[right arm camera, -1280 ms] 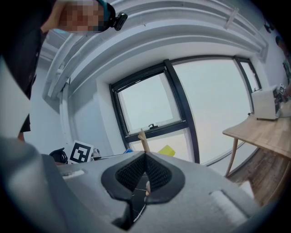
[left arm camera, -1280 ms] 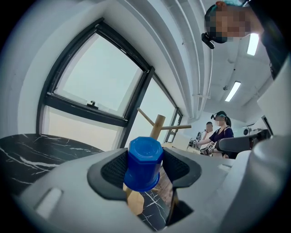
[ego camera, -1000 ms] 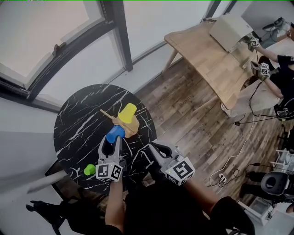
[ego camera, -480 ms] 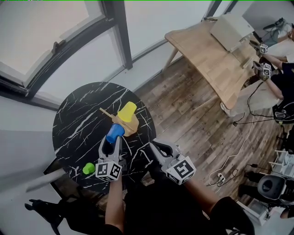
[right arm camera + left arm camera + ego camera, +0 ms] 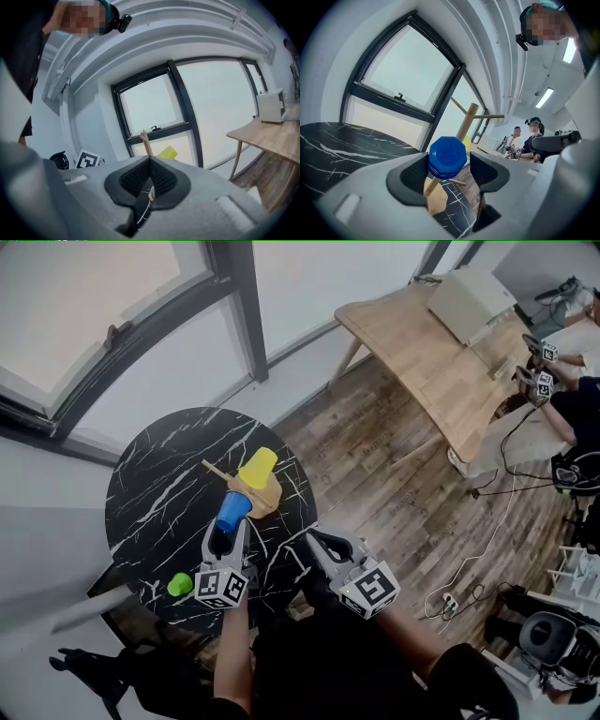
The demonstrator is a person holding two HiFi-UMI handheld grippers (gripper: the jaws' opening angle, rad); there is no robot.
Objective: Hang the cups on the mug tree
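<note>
Blue cup (image 5: 447,157) let go on tree (image 5: 261,498).
L tongs (image 5: 449,165) just spread, cup between but unpinched; R tongs (image 5: 149,163) pressed together, empty; green cup (image 5: 180,585) on counter (image 5: 159,493) prob. next.

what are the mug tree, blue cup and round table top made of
Mug tree: looks like light wood, matte, tan pole and pegs.
Blue cup: probably plastic, even bright colour, soft sheen.
Table top: black with white veins, marble or a marble-look laminate; cannot tell which.
</note>
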